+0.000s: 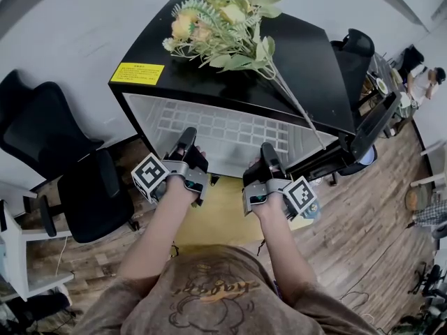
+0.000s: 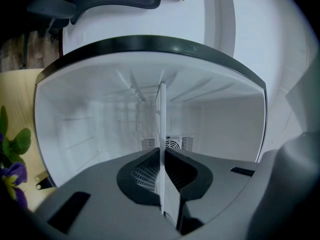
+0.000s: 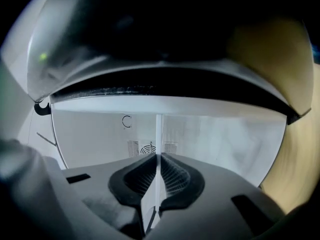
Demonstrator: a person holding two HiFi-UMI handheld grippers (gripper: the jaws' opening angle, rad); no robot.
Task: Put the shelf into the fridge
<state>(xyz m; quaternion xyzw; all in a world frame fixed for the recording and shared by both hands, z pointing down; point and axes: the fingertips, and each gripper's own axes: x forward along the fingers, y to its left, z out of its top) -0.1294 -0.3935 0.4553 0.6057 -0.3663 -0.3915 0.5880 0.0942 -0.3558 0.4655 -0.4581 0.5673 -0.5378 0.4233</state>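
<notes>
Wooden plank floor (image 1: 377, 208) spreads right across the room, and a pale yellow mat (image 1: 213, 218) lies flat on it, just in front of the fridge (image 1: 307, 68). The fridge's glossy black top faces up, and it is carrying a load. A bouquet (image 1: 223, 23) of yellow flowers and green leaves lies across it, stems trailing toward the right edge. A yellow label (image 1: 137, 72) is stuck near the top's left corner. A black office chair (image 1: 87, 187) stands on the floor, left of the fridge.
</notes>
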